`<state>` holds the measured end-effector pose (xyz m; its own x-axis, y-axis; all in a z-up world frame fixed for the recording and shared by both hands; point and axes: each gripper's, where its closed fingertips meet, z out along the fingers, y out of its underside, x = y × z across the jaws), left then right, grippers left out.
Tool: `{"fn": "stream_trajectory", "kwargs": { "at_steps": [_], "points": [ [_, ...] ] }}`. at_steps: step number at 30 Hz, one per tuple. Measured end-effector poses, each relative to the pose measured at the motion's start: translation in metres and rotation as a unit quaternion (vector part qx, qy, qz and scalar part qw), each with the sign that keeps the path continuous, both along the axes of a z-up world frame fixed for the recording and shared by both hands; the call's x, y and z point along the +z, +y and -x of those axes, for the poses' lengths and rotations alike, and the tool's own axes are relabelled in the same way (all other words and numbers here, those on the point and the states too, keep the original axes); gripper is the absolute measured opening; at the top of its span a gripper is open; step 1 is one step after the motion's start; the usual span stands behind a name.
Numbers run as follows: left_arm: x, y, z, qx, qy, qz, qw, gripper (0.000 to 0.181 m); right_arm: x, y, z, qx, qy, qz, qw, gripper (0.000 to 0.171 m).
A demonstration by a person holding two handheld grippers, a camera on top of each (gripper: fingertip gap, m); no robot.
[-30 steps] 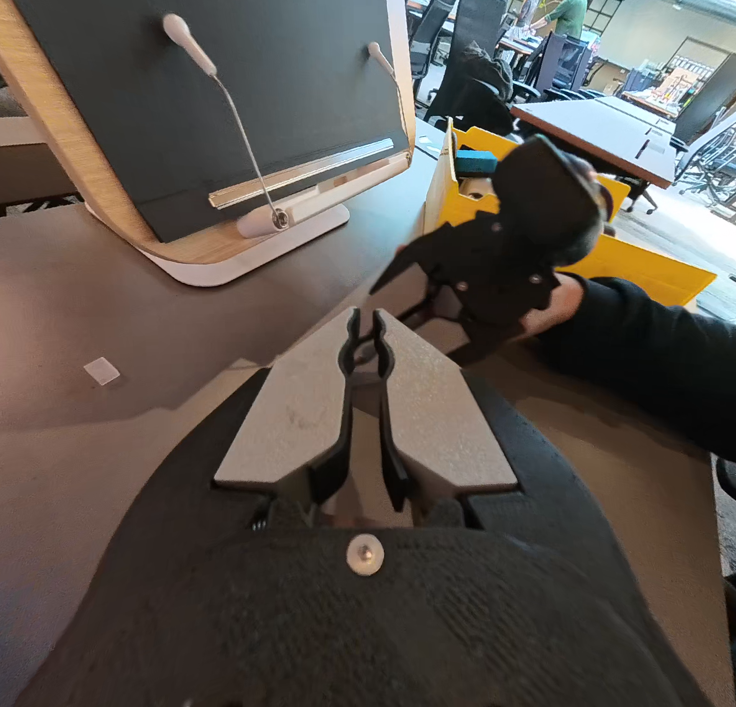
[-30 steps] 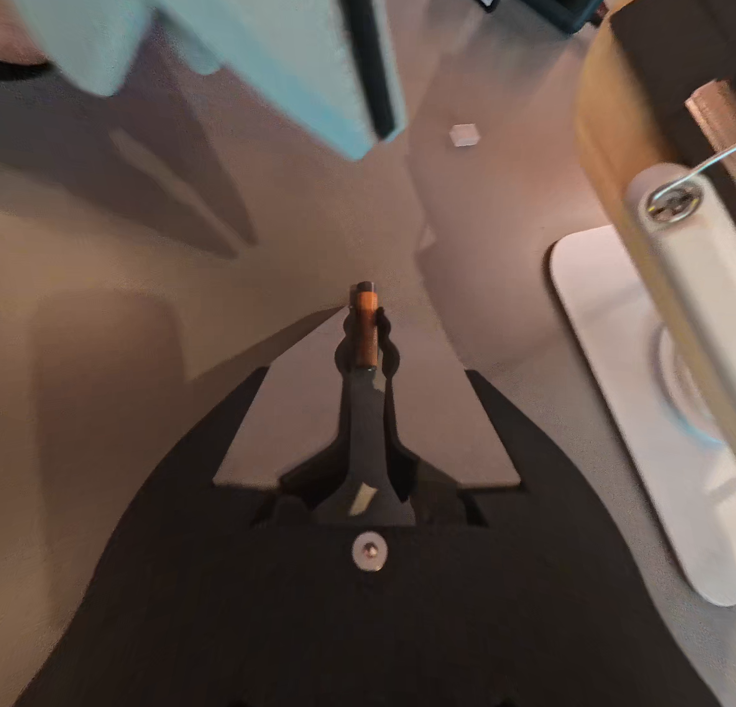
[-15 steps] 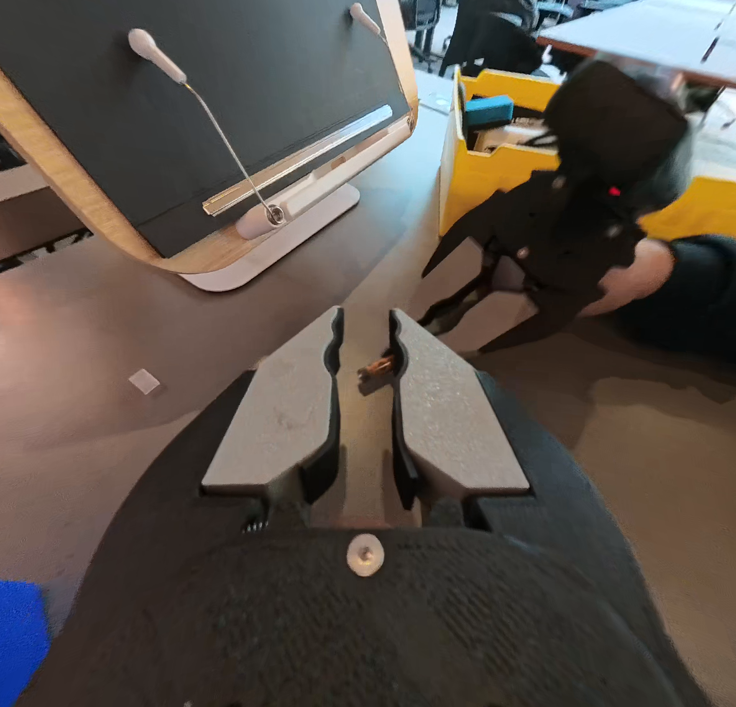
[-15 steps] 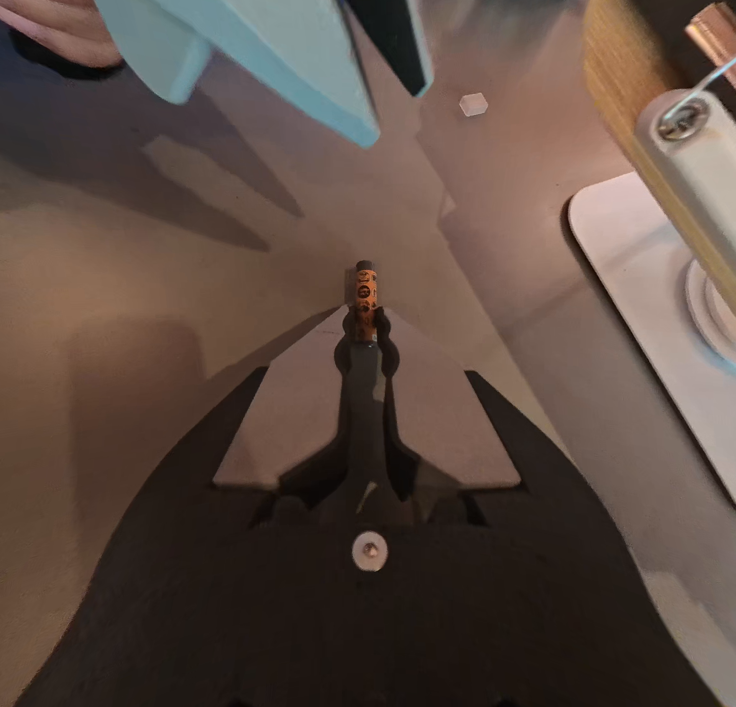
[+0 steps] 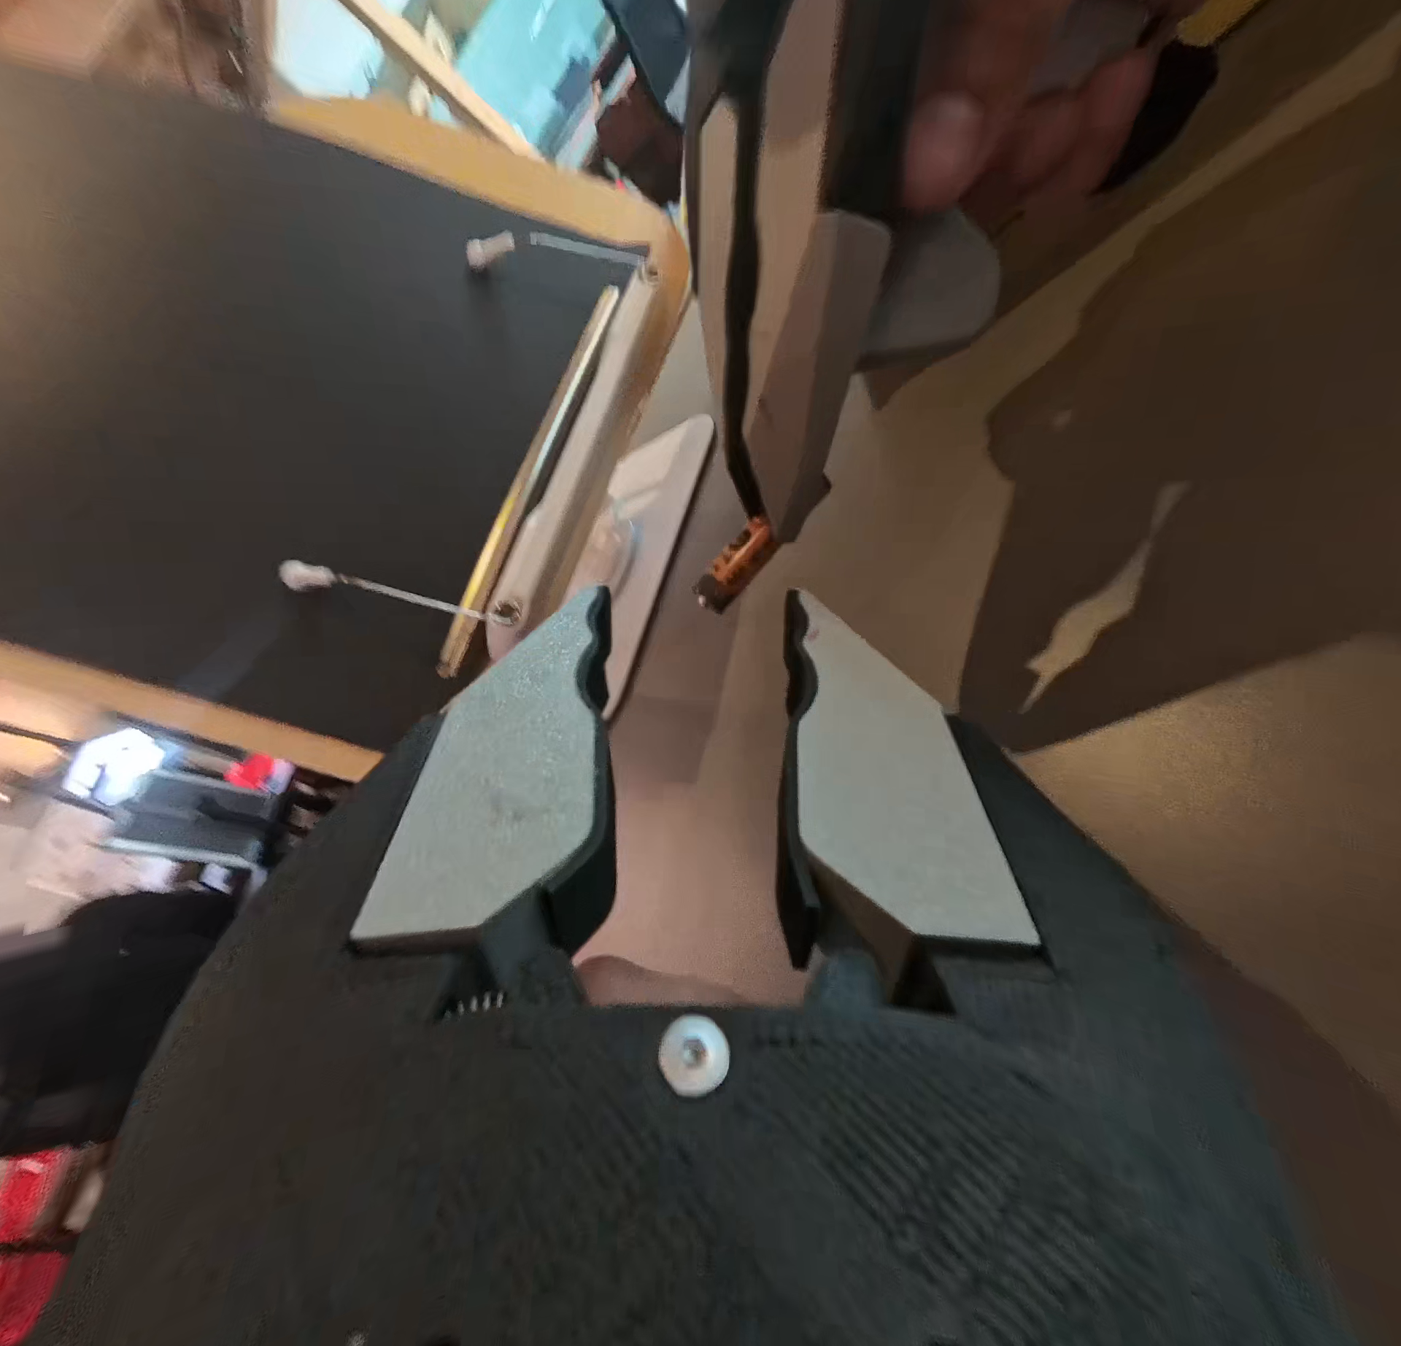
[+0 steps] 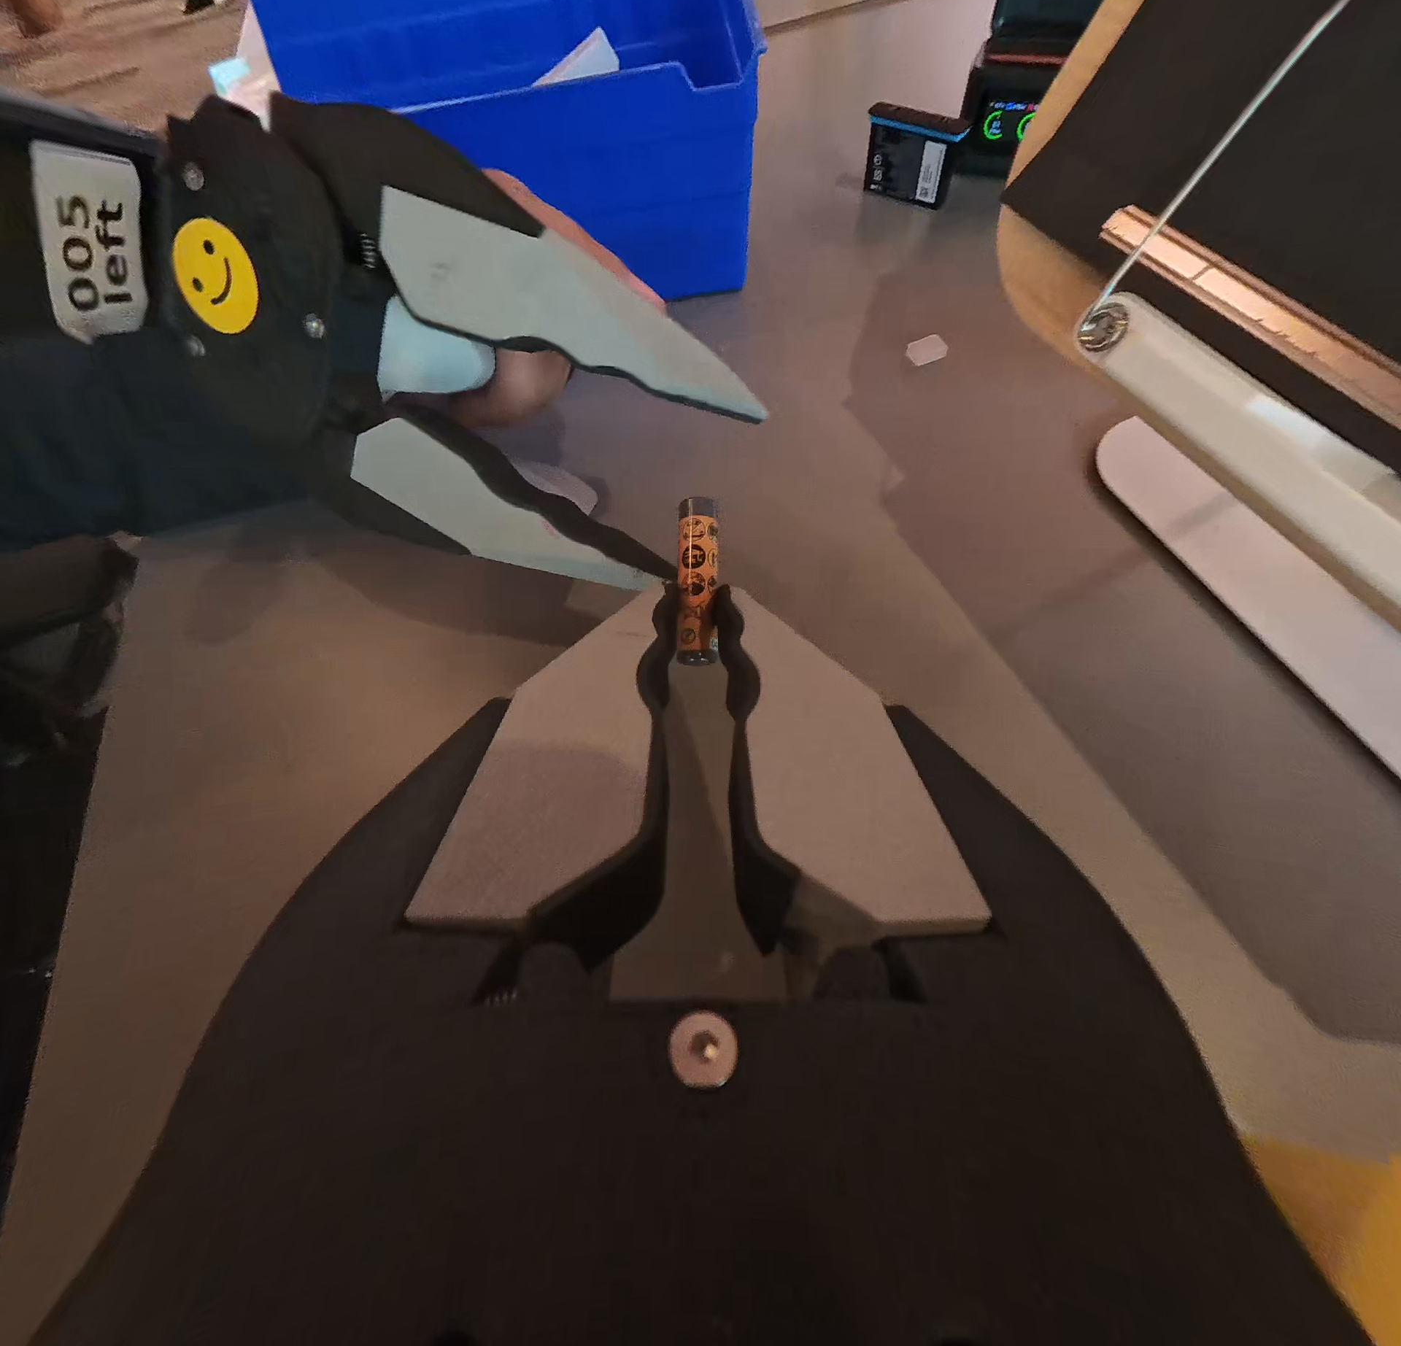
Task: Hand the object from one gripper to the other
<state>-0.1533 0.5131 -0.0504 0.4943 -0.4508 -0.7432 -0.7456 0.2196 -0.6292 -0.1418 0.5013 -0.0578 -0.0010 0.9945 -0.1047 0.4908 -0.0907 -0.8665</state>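
A small orange and black battery is pinched at its lower end between the tips of my right gripper, which is shut on it. The battery sticks out forward past the tips. My left gripper comes in from the left, rolled on its side, jaws wide open, its lower fingertip just beside the battery. In the left wrist view my left gripper is open and empty, and the battery hangs from the right gripper's tips just beyond its gap.
A blue bin stands at the back left. A wooden book stand with black board and white base stands on the right, also in the left wrist view. A small black device sits behind. The brown table lies below. Only a small space, under 4 cm, lies between the two pairs of fingers. It is some 30 centimeters from my left tips to the small black device.
My left gripper has opened wider, rolled onto its side and moved in close to the battery. My right gripper has lifted and still holds the battery.
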Motion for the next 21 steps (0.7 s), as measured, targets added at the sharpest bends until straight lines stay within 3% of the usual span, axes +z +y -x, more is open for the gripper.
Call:
{"fn": "stream_trajectory", "kwargs": {
  "at_steps": [3, 8, 10, 12, 16, 21],
  "points": [
    [-0.004, -0.007, -0.011, -0.028, 0.073, -0.056, 0.995, 0.017, 0.000, -0.009, 0.003, 0.014, -0.003, 0.003, 1.000, 0.006],
    [-0.014, -0.005, -0.010, -0.026, 0.101, -0.040, 0.994, 0.009, 0.002, -0.016, 0.005, 0.028, 0.001, -0.003, 1.000, 0.007],
    [-0.005, -0.001, -0.010, -0.010, 0.034, -0.015, 0.999, 0.008, 0.014, -0.012, 0.001, 0.026, 0.022, -0.015, 0.999, 0.008],
    [0.005, 0.004, -0.010, -0.001, -0.089, 0.046, 0.995, 0.008, 0.032, -0.007, -0.005, 0.018, 0.058, -0.020, 0.998, 0.023],
    [0.010, 0.015, -0.002, 0.022, -0.297, 0.173, 0.939, 0.008, 0.058, 0.002, -0.014, 0.001, 0.137, 0.044, 0.990, 0.031],
    [0.014, 0.007, -0.014, -0.042, -0.475, 0.321, 0.818, 0.008, 0.041, 0.003, -0.004, 0.000, 0.114, 0.077, 0.990, 0.040]
  ]
}}
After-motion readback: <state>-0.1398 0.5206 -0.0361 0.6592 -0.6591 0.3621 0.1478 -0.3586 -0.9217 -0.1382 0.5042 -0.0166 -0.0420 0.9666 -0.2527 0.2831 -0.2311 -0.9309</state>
